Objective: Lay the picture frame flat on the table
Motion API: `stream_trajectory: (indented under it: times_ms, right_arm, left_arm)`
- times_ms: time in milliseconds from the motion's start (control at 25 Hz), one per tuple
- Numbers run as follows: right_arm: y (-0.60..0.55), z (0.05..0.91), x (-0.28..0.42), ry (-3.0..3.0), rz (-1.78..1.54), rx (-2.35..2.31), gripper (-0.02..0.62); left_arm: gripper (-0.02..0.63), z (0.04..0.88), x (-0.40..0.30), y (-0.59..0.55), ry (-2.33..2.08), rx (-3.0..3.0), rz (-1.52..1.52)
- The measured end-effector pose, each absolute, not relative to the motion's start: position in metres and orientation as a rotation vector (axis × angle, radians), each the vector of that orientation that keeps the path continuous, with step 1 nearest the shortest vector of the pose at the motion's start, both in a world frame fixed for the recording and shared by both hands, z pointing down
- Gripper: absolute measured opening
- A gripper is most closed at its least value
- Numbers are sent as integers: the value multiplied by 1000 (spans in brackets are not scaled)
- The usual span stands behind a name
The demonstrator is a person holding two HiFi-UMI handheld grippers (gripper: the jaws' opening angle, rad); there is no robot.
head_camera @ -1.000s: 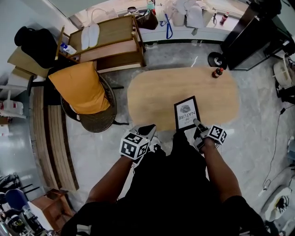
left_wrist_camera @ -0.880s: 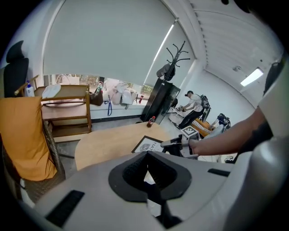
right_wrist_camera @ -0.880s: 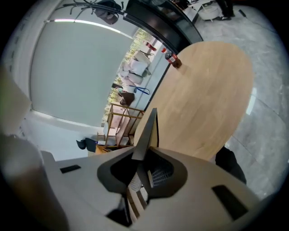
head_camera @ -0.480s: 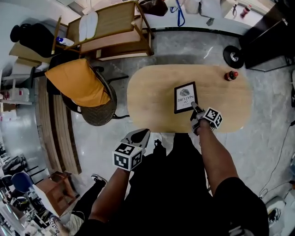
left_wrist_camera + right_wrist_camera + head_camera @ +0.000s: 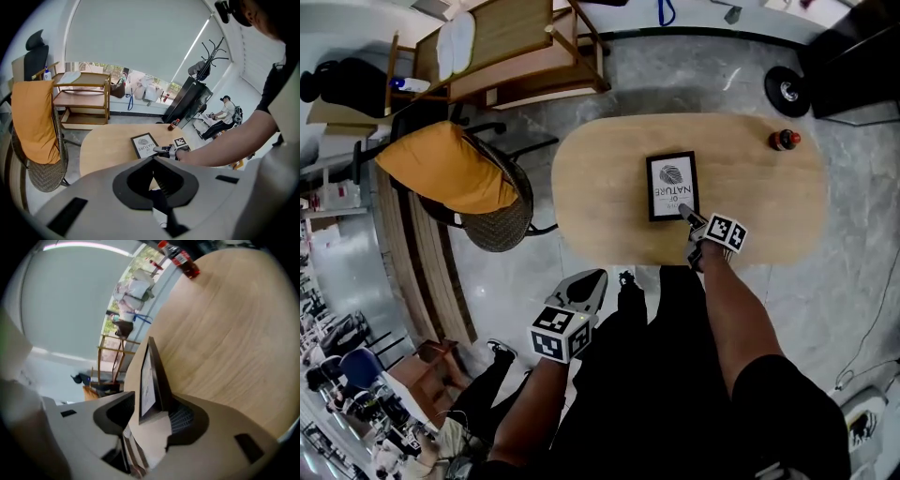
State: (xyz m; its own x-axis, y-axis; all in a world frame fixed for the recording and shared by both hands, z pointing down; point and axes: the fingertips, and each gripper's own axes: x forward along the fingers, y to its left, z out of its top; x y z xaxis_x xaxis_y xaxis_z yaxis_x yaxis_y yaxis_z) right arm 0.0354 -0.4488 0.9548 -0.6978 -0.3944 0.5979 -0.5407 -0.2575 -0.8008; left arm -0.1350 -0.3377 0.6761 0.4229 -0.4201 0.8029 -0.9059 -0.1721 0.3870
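Note:
The black picture frame (image 5: 672,186) with a white print lies flat on the oval wooden table (image 5: 600,169), near its middle; it also shows in the left gripper view (image 5: 144,145). My right gripper (image 5: 687,217) sits at its near right corner. In the right gripper view the frame's edge (image 5: 151,376) stands between the jaws, which have just been opening; a gap shows on one side. My left gripper (image 5: 587,282) hangs off the table's near edge, over the floor. Its jaws (image 5: 152,159) meet with nothing in them.
A small red-capped bottle (image 5: 784,140) stands at the table's far right end. A wicker chair with an orange cushion (image 5: 450,169) is left of the table, a wooden shelf unit (image 5: 516,56) beyond it. A seated person (image 5: 225,115) is far off at the right.
The frame has gone from tilted over the table's near edge to flat near its middle. My right gripper moved forward and down with it. My left gripper sank lower, away from the table.

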Motion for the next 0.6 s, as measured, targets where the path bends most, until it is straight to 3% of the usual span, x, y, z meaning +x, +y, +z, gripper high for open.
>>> stream_trajectory:
  times_ms: [40, 160, 600]
  right_arm:
    - [-443, 958, 31, -1868, 2025, 1097, 206]
    - [-426, 968, 25, -1879, 1799, 948, 242]
    - [-390, 1023, 39, -1602, 1390, 762, 245]
  left_arm:
    - [5, 679, -135, -337, -1143, 1764, 676]
    - [5, 683, -135, -332, -1137, 1742, 676]
    - [5, 685, -151, -315, -1150, 1715, 684]
